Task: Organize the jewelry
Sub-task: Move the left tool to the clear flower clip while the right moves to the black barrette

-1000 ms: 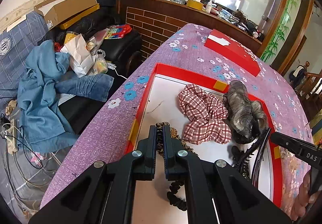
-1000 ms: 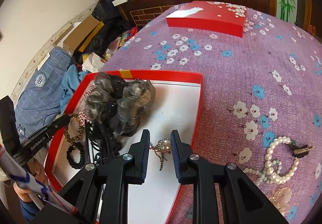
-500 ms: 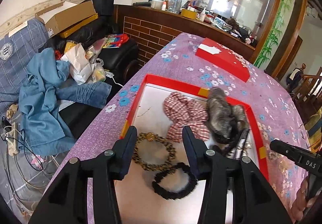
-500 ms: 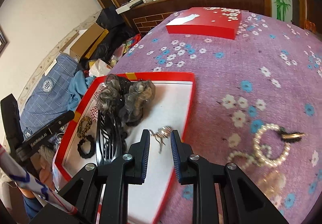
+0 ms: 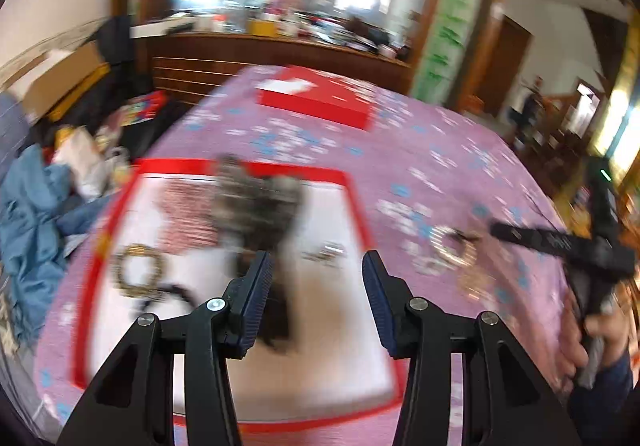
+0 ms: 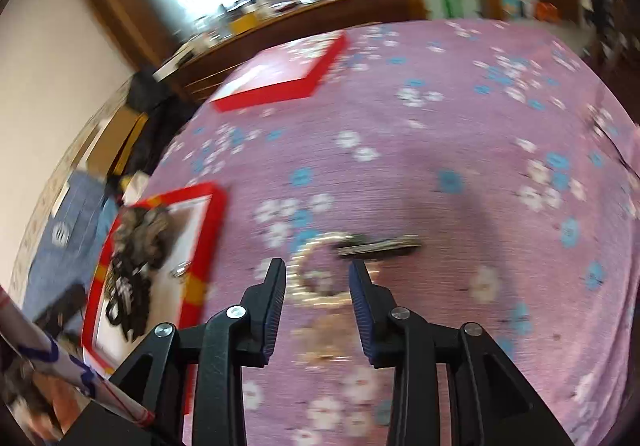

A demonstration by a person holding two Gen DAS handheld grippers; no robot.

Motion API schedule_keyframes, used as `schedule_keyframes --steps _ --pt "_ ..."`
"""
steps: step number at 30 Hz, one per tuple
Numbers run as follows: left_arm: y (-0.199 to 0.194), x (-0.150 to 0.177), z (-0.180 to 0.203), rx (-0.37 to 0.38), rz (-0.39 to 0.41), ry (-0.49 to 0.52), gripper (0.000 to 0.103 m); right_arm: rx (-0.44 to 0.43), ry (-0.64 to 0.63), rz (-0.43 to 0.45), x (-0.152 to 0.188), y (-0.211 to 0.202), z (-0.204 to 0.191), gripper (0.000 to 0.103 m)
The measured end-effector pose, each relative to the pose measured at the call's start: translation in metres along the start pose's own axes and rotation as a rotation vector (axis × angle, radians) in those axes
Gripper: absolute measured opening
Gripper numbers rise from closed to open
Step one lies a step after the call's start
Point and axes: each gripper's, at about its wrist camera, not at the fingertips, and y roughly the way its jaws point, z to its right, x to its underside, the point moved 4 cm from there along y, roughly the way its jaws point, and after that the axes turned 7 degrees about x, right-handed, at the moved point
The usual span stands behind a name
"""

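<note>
2 tongs spread and empty, left tongs (image 5: 317,290) over red tray (image 5: 352,201), right tongs (image 6: 317,292) above pearl bracelet (image 6: 316,278)

Both handheld grippers hang above the red tray (image 5: 356,201), jaws parted and empty. The left gripper (image 5: 318,302) sits over the tray's near half, its ribbed pads spread wide, pointing toward the tray's far rim. The right gripper (image 6: 318,288) is off the tray's right edge, jaws moderately apart and angled downward. In the left wrist view, the person's right hand (image 5: 600,334) grips that tool's black handle, right of the tray.
</note>
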Motion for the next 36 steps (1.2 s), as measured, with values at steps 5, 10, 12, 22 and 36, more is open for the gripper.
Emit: schedule_keyframes --steps 5,10,12,22,36 --pt "0.046 0.014 0.074 0.121 -0.126 0.083 0.046 -0.007 0.085 0.02 -0.015 0.004 0.037 0.036" --pt "0.095 0.029 0.126 0.137 -0.213 0.172 0.057 -0.071 0.164 -0.002 -0.016 0.024 0.066 0.036" --pt "0.113 0.03 0.133 0.114 -0.228 0.185 0.06 -0.105 0.197 -0.021 -0.014 0.031 0.073 0.039" --pt "0.16 0.037 0.148 0.05 -0.203 0.197 0.047 -0.171 0.258 -0.013 -0.018 0.047 0.081 0.046" --pt "0.114 0.008 0.107 -0.038 0.063 0.078 0.037 -0.471 0.154 -0.242 0.002 0.054 0.034 0.048"
